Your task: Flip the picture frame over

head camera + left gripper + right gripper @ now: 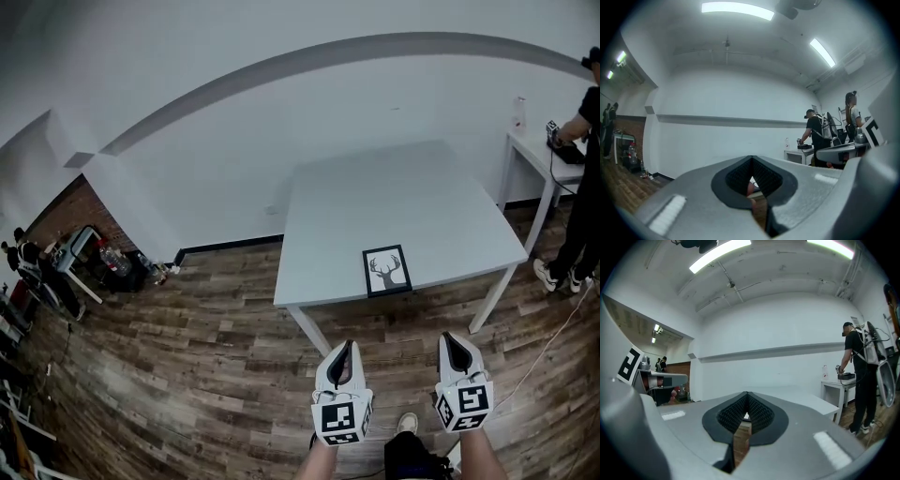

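- Picture frame (387,271): flat on grey surface (403,197), close to near edge, right of centre. Deer print face-up, dark border round it.
- Not flipped yet, nothing touching it. Task looks unstarted as far as visible.
- Left gripper (343,349): low over wood floor (216,319), short of surface, well apart from frame. Fingers (735,178) closed tip to tip, nothing held. Only a sliver of floor & surface edge seen thru gap behind tips.
- Right gripper (450,339): just beside left one, approx. same height, also short of surface. Fingers (732,416) closed too, empty.
- Frame roughly ahead of & between both grippers.
- Left to do (est.): approach, open fingers, catch an edge, lift, turn over, set down print-side down.
- Likely snag: lies flush w/ surface, thin edge, so could slide before fingers get under. Near edge prob. easiest entry.
- Person (574,178) at small side table (525,150), far right, not involved.
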